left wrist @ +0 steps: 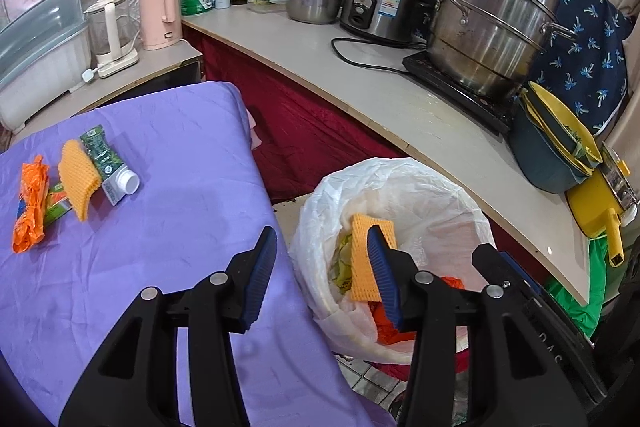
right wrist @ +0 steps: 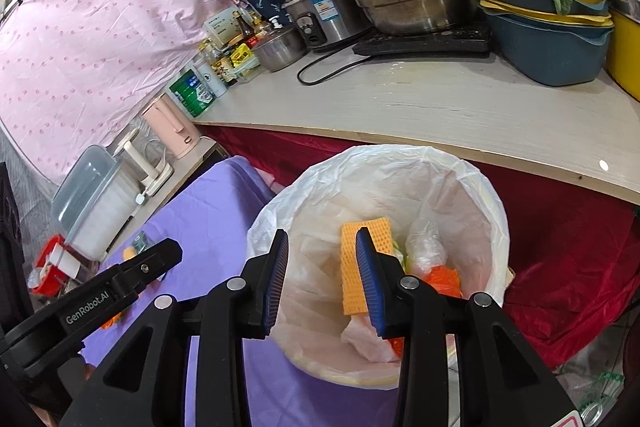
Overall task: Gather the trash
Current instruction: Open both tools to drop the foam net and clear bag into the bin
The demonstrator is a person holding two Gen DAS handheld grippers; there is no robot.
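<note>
Both jaws are spread apart with nothing between them. The left hand-held gripper [left wrist: 324, 277] hangs over the edge of the purple tabletop [left wrist: 168, 211], right beside the trash bin [left wrist: 316, 227], and the right hand-held gripper [right wrist: 322, 279] sits over the bin's near rim.

Inside the bin, lined with a white plastic bag [right wrist: 460, 179], an orange foam net sleeve [right wrist: 352, 287] stands tilted just past the right gripper's fingertips, not touching them as far as I can tell. It's waffle-textured and flat. Next to it in the bin there's crumpled orange plastic [right wrist: 444, 279] and something yellow-green, hard to make out.

Still on the tabletop, well away from the bin: a 2nd foam net [left wrist: 76, 179], a green tube with a white cap [left wrist: 108, 167] touching it, and an orange wrapper [left wrist: 30, 203] on the far side from the bin.
</note>
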